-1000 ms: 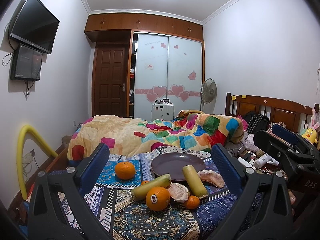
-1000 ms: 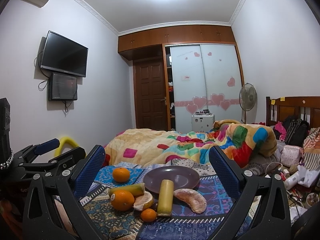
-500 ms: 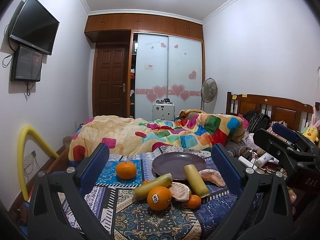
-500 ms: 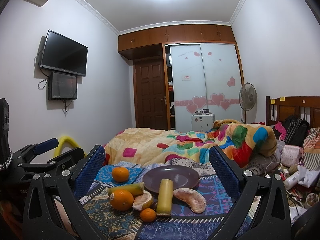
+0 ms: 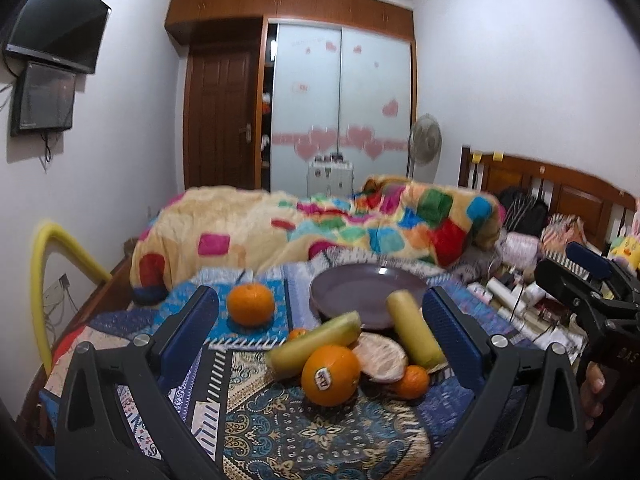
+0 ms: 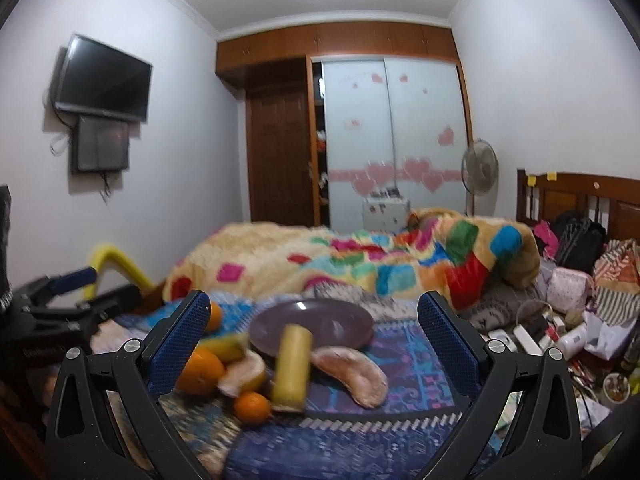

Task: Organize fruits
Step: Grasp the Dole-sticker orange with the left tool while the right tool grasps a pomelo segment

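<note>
Two units inspected: left hand-held gripper [image 5: 320,312] and right hand-held gripper [image 6: 314,320], both spread wide, nothing held. Fruit pile sits on patterned cloth [image 5: 320,440], just in front of purple plate [image 5: 360,288]; plate empty. Stickered orange [image 5: 330,374] nearest left unit. Advise approach low, fingers straddling orange, close gently. Right view blurred; contacts w/ neighbours prob. touching.

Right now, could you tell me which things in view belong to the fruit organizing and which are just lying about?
Belongs to the job:
purple plate
stickered orange
lone orange
small mandarin
two yellow-green stalks
peeled citrus pieces

Just lying about:
patchwork quilt
standing fan
wall television
bedside clutter
</note>
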